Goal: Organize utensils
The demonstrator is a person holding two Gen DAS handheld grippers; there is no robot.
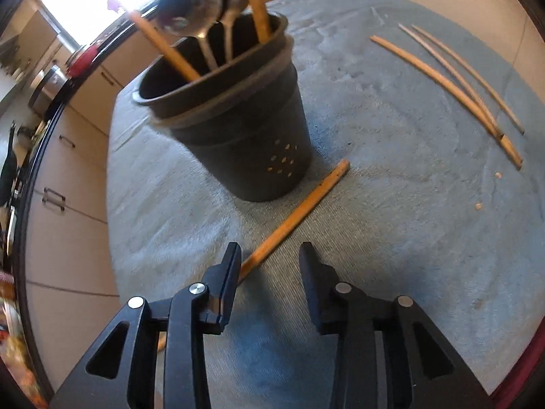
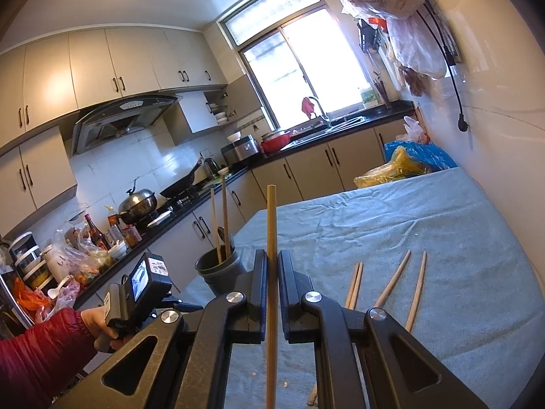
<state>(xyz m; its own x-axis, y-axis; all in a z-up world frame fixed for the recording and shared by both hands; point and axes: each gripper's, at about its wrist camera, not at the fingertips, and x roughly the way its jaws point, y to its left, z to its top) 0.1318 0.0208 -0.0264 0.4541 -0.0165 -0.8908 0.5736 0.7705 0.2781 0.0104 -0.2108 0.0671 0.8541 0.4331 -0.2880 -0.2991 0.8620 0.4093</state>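
A dark round utensil holder (image 1: 235, 136) stands on a blue-grey cloth-covered surface (image 1: 391, 204), with two metal spoons (image 1: 190, 6) and two wooden chopsticks (image 1: 257, 3) upright inside. One loose chopstick (image 1: 299, 213) lies flat just in front of the holder, its near end beside the left gripper (image 1: 269, 255), whose jaws stand partly open over it with nothing held. More chopsticks (image 1: 442, 81) lie well to the holder's right. The right gripper (image 2: 271, 262) has its jaws clamped on a single upright chopstick (image 2: 271, 225). The step appears to be gathering loose chopsticks; next, the left jaws likely need to straddle and close on the nearest one.
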